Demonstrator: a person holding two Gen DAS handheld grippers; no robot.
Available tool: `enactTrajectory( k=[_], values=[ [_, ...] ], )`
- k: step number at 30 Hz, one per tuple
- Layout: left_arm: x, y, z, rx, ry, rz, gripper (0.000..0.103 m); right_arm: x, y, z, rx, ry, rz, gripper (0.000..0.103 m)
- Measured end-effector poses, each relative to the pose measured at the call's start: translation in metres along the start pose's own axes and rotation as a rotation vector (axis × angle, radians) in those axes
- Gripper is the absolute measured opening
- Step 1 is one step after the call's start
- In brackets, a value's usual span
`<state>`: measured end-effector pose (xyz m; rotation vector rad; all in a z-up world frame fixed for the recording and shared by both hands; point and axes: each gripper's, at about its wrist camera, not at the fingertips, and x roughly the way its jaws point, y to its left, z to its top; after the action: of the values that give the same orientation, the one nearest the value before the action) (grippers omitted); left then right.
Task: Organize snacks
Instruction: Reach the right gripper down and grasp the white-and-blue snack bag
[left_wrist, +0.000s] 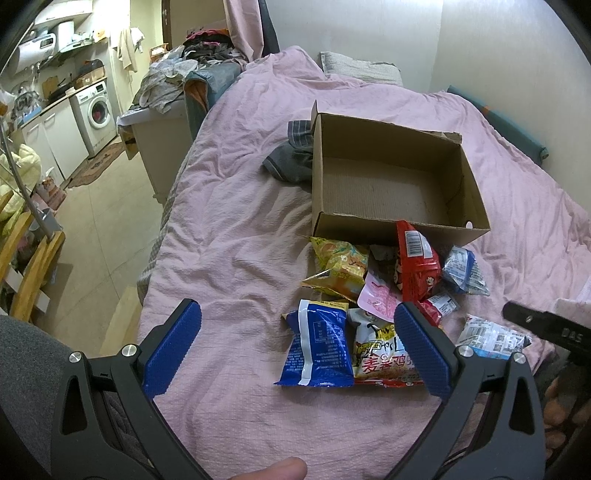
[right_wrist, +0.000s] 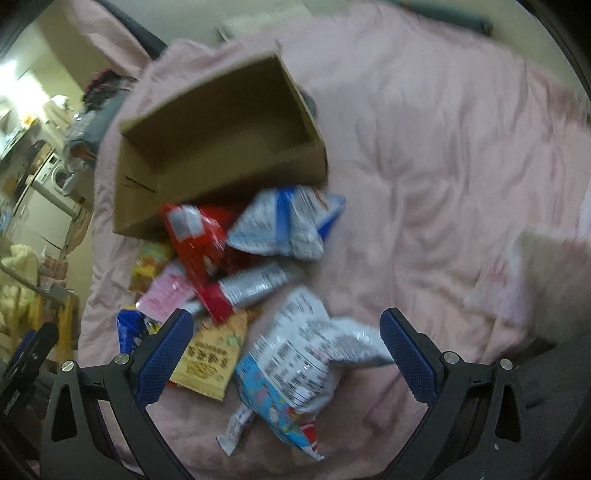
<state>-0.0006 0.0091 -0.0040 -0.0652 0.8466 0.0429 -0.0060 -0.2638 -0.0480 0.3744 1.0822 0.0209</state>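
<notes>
An open, empty cardboard box (left_wrist: 388, 177) (right_wrist: 221, 140) sits on the pink bed cover. Several snack packets lie heaped just in front of it: a red one (left_wrist: 417, 266) (right_wrist: 195, 236), a yellow one (left_wrist: 341, 262), a dark blue one (left_wrist: 319, 347), a white-and-blue one (right_wrist: 288, 221). My left gripper (left_wrist: 297, 347) hovers open above the dark blue packet and a white-and-red noodle packet (left_wrist: 380, 354). My right gripper (right_wrist: 286, 354) is open over a light blue-and-white packet (right_wrist: 291, 373), which lies between its fingers; the right wrist view is blurred.
Folded grey clothing (left_wrist: 291, 155) lies left of the box. The bed's left edge (left_wrist: 162, 236) drops to a tiled floor with a washing machine (left_wrist: 96, 110) and a wooden rack (left_wrist: 29, 258). A wall (left_wrist: 517, 74) runs along the bed's right side. Open cover stretches right of the pile.
</notes>
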Motion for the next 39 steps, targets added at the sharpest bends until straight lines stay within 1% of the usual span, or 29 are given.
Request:
enactTrajectory(
  k=[3, 5, 7, 10, 14, 19, 22, 24, 25, 27, 28, 29, 30, 31, 32, 33, 34, 36, 39],
  values=[
    [-0.001, 0.002, 0.002, -0.01, 0.002, -0.002, 0.103, 0.018, -0.017, -0.004, 0.087, 0.093, -0.011, 0.103],
    [0.0, 0.002, 0.002, -0.015, 0.007, -0.004, 0.103, 0.027, -0.023, -0.008, 0.125, 0.148, 0.008, 0.103],
    [0.001, 0.002, 0.002, -0.018, 0.014, -0.007, 0.103, 0.032, -0.024, -0.01, 0.144, 0.171, 0.025, 0.103],
    [0.001, 0.002, 0.002, -0.019, 0.019, -0.008, 0.103, 0.035, -0.024, -0.012, 0.146, 0.177, 0.013, 0.103],
    [0.002, 0.002, 0.002, -0.024, 0.019, -0.008, 0.103, 0.034, -0.021, -0.015, 0.119, 0.175, -0.05, 0.103],
    [0.001, 0.003, 0.002, -0.027, 0.017, -0.013, 0.103, 0.017, -0.022, -0.017, 0.113, 0.139, -0.074, 0.103],
    [0.0, 0.002, 0.002, -0.019, 0.015, -0.014, 0.103, 0.015, -0.027, -0.02, 0.154, 0.154, -0.086, 0.103],
    [-0.002, 0.0, 0.003, -0.013, 0.009, -0.012, 0.103, 0.02, -0.032, -0.024, 0.206, 0.185, -0.065, 0.103],
    [-0.003, 0.0, 0.003, -0.011, 0.006, -0.01, 0.103, 0.027, -0.034, -0.026, 0.224, 0.217, -0.039, 0.103],
    [-0.003, -0.001, 0.004, -0.009, 0.001, -0.004, 0.103, 0.036, -0.033, -0.028, 0.24, 0.249, 0.021, 0.103],
    [-0.003, 0.0, 0.004, -0.009, 0.002, -0.001, 0.103, 0.04, -0.031, -0.028, 0.237, 0.254, 0.035, 0.102],
    [-0.003, 0.0, 0.003, -0.01, 0.003, 0.0, 0.103, 0.044, -0.029, -0.027, 0.229, 0.257, 0.045, 0.095],
    [-0.002, 0.001, 0.004, -0.014, 0.008, 0.002, 0.103, 0.047, -0.027, -0.026, 0.221, 0.259, 0.041, 0.086],
    [-0.001, 0.002, 0.004, -0.017, 0.01, 0.002, 0.103, 0.051, -0.026, -0.024, 0.215, 0.265, 0.036, 0.083],
    [-0.001, 0.003, 0.004, -0.02, 0.014, 0.003, 0.103, 0.052, -0.026, -0.023, 0.213, 0.267, 0.041, 0.077],
    [0.0, 0.004, 0.004, -0.024, 0.017, 0.003, 0.103, 0.053, -0.025, -0.022, 0.2, 0.267, 0.038, 0.067],
    [0.0, 0.004, 0.004, -0.026, 0.018, 0.002, 0.103, 0.054, -0.023, -0.021, 0.181, 0.265, 0.032, 0.064],
    [0.0, 0.005, 0.003, -0.031, 0.018, 0.0, 0.103, 0.054, -0.019, -0.019, 0.151, 0.255, 0.018, 0.05],
    [0.0, 0.005, 0.003, -0.031, 0.02, -0.006, 0.103, 0.046, -0.02, -0.019, 0.137, 0.222, 0.031, 0.04]
  ],
)
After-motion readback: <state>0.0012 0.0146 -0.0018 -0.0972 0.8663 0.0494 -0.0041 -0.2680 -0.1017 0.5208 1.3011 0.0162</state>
